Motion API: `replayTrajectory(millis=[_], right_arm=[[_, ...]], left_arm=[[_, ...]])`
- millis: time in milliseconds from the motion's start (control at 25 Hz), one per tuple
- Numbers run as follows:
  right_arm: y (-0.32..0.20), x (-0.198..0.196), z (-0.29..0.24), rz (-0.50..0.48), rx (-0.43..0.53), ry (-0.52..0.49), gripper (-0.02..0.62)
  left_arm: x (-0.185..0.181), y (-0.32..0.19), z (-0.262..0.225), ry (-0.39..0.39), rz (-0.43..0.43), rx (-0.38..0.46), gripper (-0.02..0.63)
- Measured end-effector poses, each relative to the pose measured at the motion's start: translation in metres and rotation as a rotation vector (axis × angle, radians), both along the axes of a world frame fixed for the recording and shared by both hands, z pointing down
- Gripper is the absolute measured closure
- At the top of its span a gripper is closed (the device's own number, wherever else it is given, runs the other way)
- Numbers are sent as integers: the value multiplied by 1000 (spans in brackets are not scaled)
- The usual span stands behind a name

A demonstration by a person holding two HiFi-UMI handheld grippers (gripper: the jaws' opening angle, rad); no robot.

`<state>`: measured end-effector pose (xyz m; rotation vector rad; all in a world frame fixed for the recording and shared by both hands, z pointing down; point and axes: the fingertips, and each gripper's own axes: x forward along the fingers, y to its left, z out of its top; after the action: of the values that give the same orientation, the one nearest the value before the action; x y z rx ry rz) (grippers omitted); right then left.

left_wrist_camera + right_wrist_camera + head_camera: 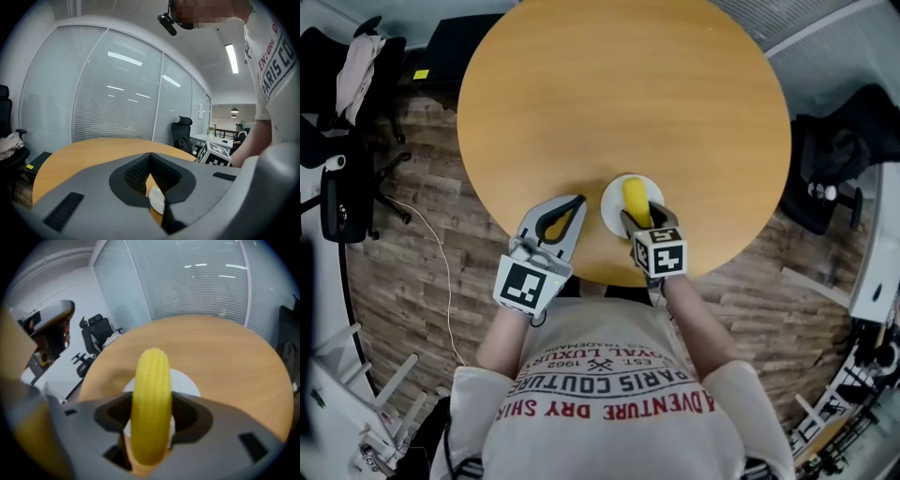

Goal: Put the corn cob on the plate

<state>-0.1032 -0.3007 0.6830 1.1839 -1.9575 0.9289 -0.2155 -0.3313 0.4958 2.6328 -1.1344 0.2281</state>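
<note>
A yellow corn cob (636, 199) stands between the jaws of my right gripper (639, 217), which is shut on it over a small white plate (611, 202) near the front edge of the round wooden table (619, 94). In the right gripper view the corn cob (151, 404) fills the gap of the right gripper (150, 401), with the plate (186, 382) right behind it. My left gripper (577, 202) rests just left of the plate, shut with nothing in it. In the left gripper view, the plate (157, 199) shows through the left gripper (150, 157).
Black office chairs stand on the wood floor left (337, 187) and right (844, 159) of the table. A thin cable (441, 272) trails across the floor at the left. The right gripper's marker cube (215, 153) shows in the left gripper view.
</note>
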Motion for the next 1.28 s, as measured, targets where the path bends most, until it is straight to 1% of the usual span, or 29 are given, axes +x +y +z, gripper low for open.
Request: replayTrajectory(millis=[120,320,640,800,1040,1120,1200,1280], right_arm=[[-1,-2,10,-5,-31,31,331],[0,-4,21,0,-68,56,331],[1,-7,22,-19,-55,79,331],[-2,-9,21,-14,-48,61,331],[-5,-9,5,-2,-10,39,331],[-5,-7,-7,34,3,13,331],[-5,-5,-25,86,21,-39,331],[-7,-4,-46,117,55,-83,335]], left_arm=[[-5,-4,8,3,-8,-28,574],[-9,-6,10,5,-26,-29,574],[-8,-7,10,-2,-33,-27,573],[-9,-7,9,0,-45,-24,574],[-11,-6,4,-4,-55,-15,574],[-10,-3,1,-5,-52,-8,574],[-8,0,-2,-6,-46,0,574],[-5,1,-6,-6,-40,13,574]])
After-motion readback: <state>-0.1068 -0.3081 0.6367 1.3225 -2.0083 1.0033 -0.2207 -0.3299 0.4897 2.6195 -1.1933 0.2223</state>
